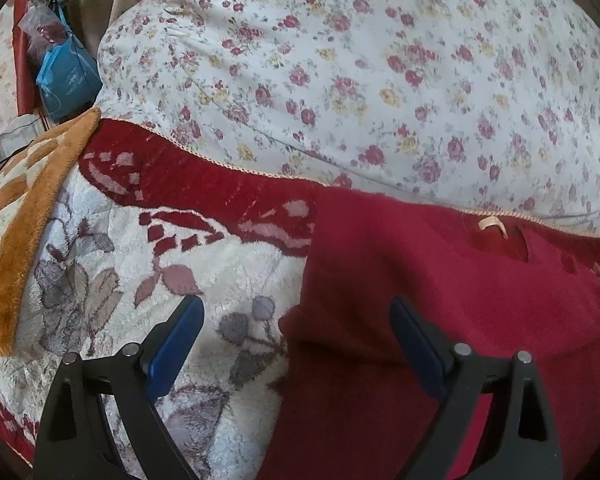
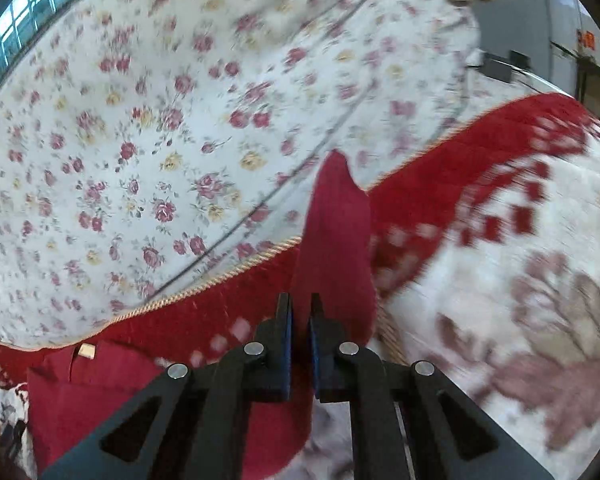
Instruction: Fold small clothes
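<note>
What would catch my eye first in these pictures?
Probably the dark red garment, lying on a plush blanket with a red border. The right gripper is pinched shut on a raised piece of it, while the left gripper is wide open over its edge. Behind spreads a floral quilt.

The garment (image 1: 440,280) is showing a plain deep red, with a small pale loop tag (image 1: 492,226) near its collar. The plush blanket (image 1: 228,264) under it is showing cream with grey and mauve leaves, a bright red border of pink checks, and peach corded trim. The sheet (image 1: 360,80) beyond is showing white with small crimson and yellow roses. The fleece throw (image 1: 16,208) is showing orange and cream checks. A blue bag (image 1: 66,76) is lying beyond it.
</note>
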The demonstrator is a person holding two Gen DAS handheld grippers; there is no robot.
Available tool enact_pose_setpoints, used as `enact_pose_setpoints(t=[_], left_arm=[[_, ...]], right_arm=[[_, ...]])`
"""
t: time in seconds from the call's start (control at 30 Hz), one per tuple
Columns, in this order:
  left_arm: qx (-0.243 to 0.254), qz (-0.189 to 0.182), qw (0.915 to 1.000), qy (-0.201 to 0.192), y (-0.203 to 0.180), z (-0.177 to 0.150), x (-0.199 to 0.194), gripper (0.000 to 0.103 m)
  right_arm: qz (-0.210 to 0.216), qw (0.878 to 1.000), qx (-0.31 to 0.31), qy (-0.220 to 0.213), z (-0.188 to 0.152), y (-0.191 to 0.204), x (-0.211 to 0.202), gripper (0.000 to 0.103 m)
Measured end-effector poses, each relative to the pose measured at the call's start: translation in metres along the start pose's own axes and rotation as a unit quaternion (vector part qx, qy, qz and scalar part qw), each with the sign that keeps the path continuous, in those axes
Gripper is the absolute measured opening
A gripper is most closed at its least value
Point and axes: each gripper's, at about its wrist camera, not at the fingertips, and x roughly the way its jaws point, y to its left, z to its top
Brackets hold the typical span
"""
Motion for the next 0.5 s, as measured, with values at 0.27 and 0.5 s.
enact_pose_setpoints(t=[0.27, 0.5], left_arm=[[-0.034, -0.045, 0.9984, -0.005, 0.012, 0.005, -0.01, 0.093], [-0.07, -0.077, 0.9945, -0.009, 0.025, 0.012, -0.01, 0.093]], right_arm=[[0.078, 0.996, -0.051, -0.002, -0.014, 0.032, -0.048, 0.008], [0.21, 0.955, -0.208, 0.013, -0.053, 0.201, -0.07, 0.008]])
